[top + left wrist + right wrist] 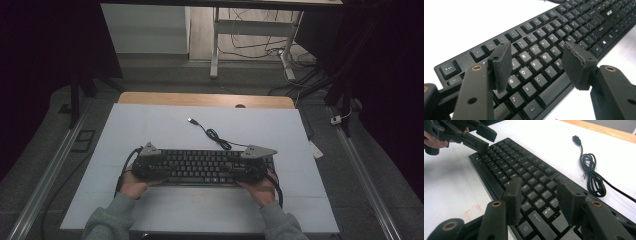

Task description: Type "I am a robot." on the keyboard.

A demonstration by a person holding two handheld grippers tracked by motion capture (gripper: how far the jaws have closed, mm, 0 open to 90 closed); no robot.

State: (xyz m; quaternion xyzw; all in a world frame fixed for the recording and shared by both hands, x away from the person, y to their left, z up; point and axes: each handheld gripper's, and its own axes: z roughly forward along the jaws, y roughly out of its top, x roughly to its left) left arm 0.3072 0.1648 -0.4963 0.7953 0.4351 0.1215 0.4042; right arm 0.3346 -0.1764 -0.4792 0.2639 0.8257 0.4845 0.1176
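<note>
Jaws of both grippers, left gripper [536, 65] and right gripper [541, 200], sit wide over the keyboard [200, 167], nothing grabbed yet.

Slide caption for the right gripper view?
Open right gripper poised over a black keyboard, its coiled USB cable alongside.

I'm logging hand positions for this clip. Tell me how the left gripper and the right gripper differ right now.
The left gripper hangs over the Esc and letter end of the keyboard, near the S, D and C keys; the right gripper hangs over the opposite end, nearer the coiled USB cable. The left gripper's jaws stand somewhat wider apart than the right's. Both are open, hold nothing, and are each held by a hand.
</note>
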